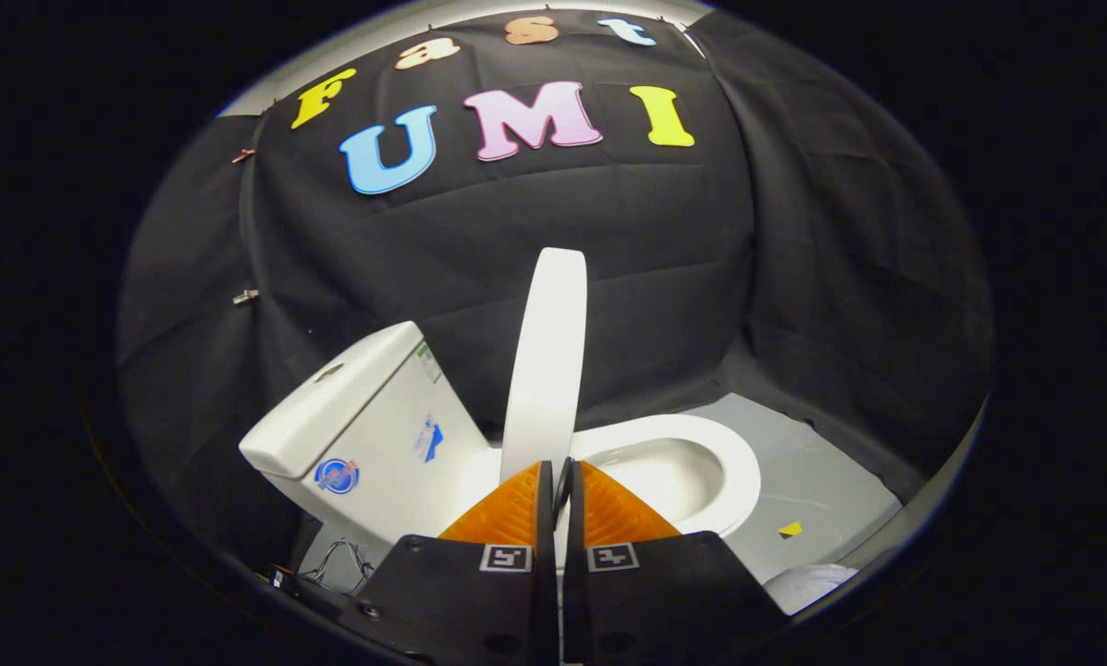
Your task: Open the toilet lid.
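Lid (547,361) standing upright, edge-on, rising just ahead of claw (560,481). Claw fingers pressed nearly together, pinching lid's lower edge between them. Bowl and seat (701,462) lying open just right of fingers, tank (368,416) sitting left of lid. Claw pointing level at the toilet from the side, hovering above grey floor (812,481).

Black tongs (560,481) body, square markers
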Demonstrator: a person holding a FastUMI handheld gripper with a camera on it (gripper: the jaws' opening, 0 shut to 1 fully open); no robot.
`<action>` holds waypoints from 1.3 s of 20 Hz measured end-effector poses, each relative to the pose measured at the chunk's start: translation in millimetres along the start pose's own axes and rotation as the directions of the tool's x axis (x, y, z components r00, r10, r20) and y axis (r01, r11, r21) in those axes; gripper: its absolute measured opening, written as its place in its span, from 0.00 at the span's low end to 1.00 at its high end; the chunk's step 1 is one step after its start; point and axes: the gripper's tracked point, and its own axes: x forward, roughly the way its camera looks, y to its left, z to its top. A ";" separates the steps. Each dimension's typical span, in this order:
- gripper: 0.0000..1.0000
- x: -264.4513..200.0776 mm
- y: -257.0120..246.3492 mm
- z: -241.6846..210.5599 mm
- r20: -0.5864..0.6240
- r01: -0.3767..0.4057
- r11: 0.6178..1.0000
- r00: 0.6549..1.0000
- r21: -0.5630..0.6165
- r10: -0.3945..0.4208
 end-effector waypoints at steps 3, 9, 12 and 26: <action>0.08 -1.4 34.8 1.0 0.012 -0.065 0.998 0.998 -0.025 0.066; 0.08 -3.1 96.4 -10.2 0.003 -0.203 0.975 0.979 -0.087 0.204; 0.08 -3.6 115.5 -14.5 -0.008 -0.247 0.966 0.969 -0.070 0.247; 0.08 0.4 156.4 -26.2 -0.044 -0.317 0.944 0.948 -0.089 0.315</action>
